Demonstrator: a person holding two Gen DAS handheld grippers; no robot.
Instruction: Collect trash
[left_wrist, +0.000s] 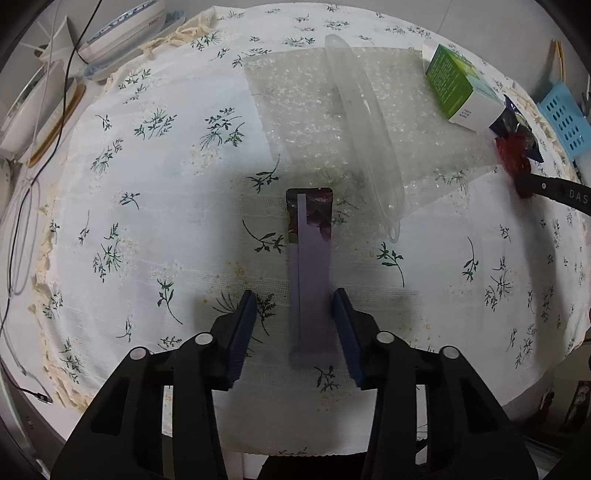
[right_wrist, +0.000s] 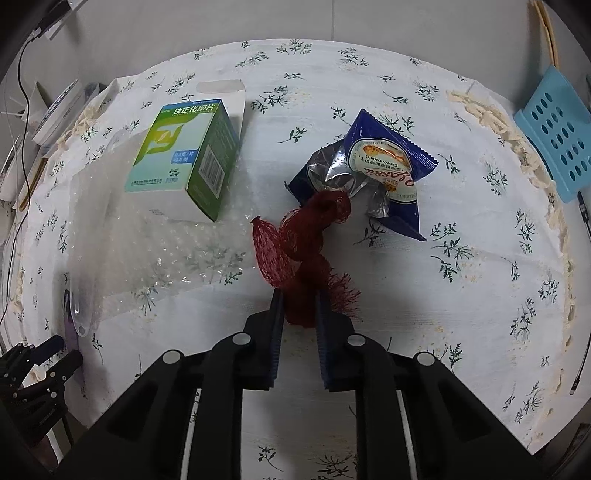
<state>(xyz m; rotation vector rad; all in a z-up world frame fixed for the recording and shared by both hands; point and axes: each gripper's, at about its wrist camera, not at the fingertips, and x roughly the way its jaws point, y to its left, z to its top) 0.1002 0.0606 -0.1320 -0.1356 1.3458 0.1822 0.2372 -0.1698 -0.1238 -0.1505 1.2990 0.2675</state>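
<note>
Right wrist, right tongs (right_wrist: 299, 314) clenching crumpled red mesh net (right_wrist: 301, 240), left tongs (left_wrist: 294, 308) released

Dim, even indoor light; both views sharp at centre. Soft shadow pools on the surface (left_wrist: 155, 192) ahead of the jaws. Strong fisheye bending, dark vignetted corners. Faint glints on bubble wrap (right_wrist: 177, 251).

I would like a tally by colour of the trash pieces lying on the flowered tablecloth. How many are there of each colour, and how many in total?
Clear plastic: 2 (bubble wrap, long transparent sleeve)
Green and white: 1 (carton box)
Blue: 1 (cookie wrapper)
Red: 1 (mesh net)
Purple: 1 (flat packet)
Total: 6
</note>
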